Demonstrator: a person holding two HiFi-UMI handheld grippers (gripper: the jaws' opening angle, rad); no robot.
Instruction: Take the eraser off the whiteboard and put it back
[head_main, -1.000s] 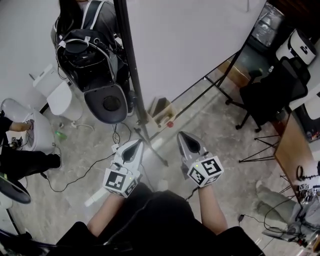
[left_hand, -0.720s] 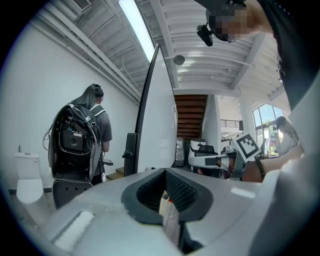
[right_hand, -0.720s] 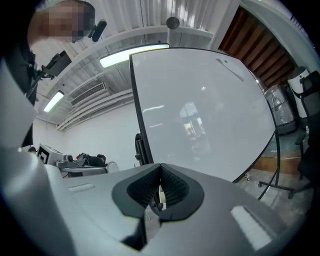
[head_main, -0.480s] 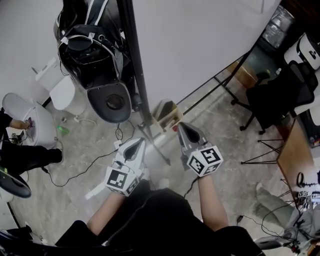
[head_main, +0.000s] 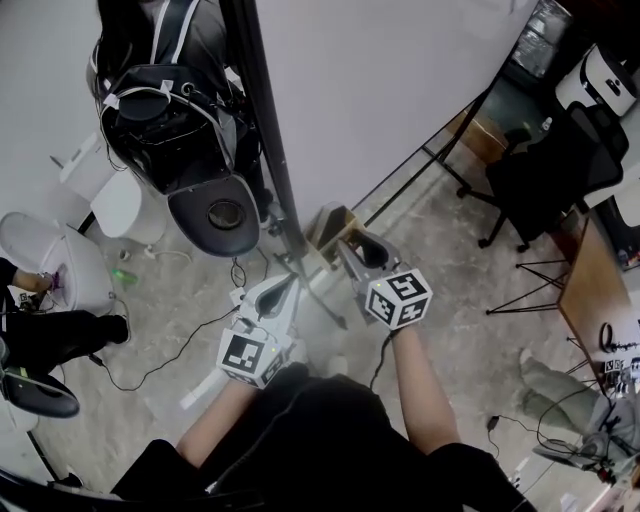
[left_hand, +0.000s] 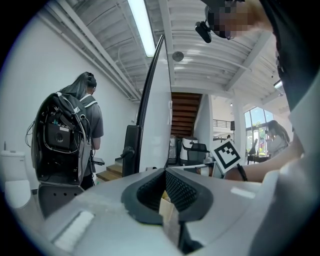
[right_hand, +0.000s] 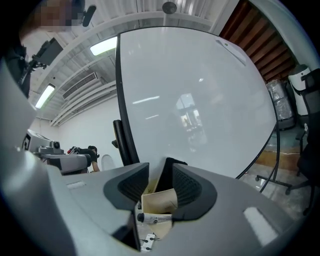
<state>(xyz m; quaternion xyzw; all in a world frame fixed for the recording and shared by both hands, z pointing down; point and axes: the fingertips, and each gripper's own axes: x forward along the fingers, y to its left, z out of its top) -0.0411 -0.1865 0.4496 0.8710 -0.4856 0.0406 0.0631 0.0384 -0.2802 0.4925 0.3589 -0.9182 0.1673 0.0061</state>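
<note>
The whiteboard (head_main: 400, 90) stands on a black frame in front of me. At its lower edge sits a small tan box (head_main: 330, 222) with a marker (right_hand: 155, 218) lying in it. A black block (right_hand: 176, 163), which looks like the eraser, rises behind the box against the board. My right gripper (head_main: 352, 245) points at the box from just short of it. Its jaws have just been opening and stand open, with nothing between the pads (right_hand: 186, 186). My left gripper (head_main: 288, 288) hangs lower left beside the frame pole (head_main: 262, 120), shut and empty.
A person wearing a black backpack rig (head_main: 170, 110) stands left of the board. The board's stand legs (head_main: 425, 165) splay across the floor. A black office chair (head_main: 545, 180) and a wooden desk (head_main: 590, 290) are at the right. Cables (head_main: 150, 355) trail over the floor at the left.
My right gripper has moved forward and down to the tan box, and its jaws have parted. The left gripper has crept forward a little, still shut.
</note>
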